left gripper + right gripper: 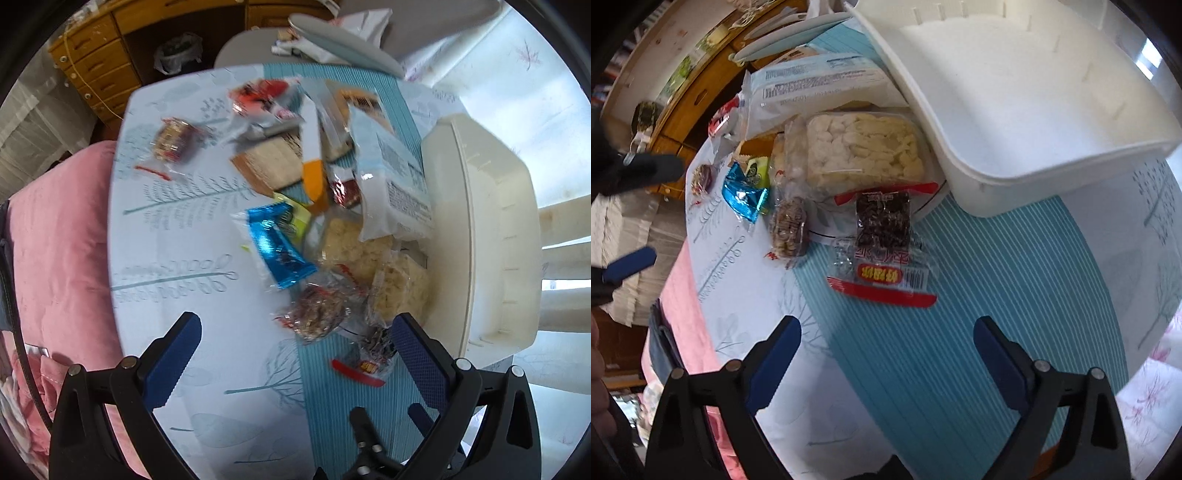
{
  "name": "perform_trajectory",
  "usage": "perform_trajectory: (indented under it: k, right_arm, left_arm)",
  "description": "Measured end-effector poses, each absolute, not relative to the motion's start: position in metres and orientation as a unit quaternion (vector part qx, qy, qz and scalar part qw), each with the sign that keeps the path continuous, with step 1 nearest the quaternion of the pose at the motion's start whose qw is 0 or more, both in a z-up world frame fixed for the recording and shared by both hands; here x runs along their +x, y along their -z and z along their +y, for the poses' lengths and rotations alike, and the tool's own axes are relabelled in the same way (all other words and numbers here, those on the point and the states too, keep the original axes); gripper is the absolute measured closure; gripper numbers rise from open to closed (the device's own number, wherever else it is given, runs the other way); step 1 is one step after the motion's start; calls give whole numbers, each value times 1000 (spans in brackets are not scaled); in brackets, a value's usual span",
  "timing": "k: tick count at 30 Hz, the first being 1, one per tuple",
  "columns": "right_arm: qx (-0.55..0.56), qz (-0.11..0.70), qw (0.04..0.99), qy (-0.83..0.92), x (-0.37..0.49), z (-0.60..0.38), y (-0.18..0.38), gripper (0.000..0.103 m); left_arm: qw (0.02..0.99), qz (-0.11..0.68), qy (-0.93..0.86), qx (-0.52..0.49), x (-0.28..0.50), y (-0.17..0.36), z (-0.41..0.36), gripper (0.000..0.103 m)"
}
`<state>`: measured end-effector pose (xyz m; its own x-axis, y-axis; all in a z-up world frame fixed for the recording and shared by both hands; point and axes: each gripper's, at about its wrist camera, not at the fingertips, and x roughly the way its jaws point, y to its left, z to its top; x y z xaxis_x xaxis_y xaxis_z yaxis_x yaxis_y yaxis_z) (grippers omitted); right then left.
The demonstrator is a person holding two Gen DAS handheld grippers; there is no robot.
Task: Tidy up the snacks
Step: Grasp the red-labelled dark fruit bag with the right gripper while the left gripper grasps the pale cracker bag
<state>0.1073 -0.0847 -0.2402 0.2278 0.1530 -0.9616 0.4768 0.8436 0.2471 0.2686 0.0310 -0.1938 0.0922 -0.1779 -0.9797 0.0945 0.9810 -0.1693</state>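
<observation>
Both the left hand-held gripper [295, 350] and the right hand-held gripper [886, 354] hang over the counter [192, 236] with jaws spread wide and nothing between them. In the right wrist view a dark seed packet [882, 236] lies at 12 o'clock on the striped mat [997, 295], just beside a white bin [1034, 129] at 1 o'clock. The snack pile, with a blue wrapper [277, 247] and a pale cracker bag [391, 177], sits against that bin's side.

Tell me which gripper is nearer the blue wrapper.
Left, as far as I can judge. The left gripper hangs just short of the blue wrapper; the right gripper is farther, facing the seed packet.
</observation>
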Motion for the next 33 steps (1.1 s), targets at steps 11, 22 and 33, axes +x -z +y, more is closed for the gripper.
perform_trajectory:
  k: [11, 22, 33]
  right_arm:
    - [229, 608, 754, 97, 118, -89, 260, 26]
    - [194, 605, 768, 88, 129, -79, 268, 40]
    - [160, 587, 787, 101, 140, -85, 266, 53]
  left_arm:
    - [704, 702, 97, -43, 278, 232, 9, 1]
    - [674, 721, 141, -77, 285, 258, -11, 13]
    - [673, 713, 181, -75, 297, 269, -59, 48]
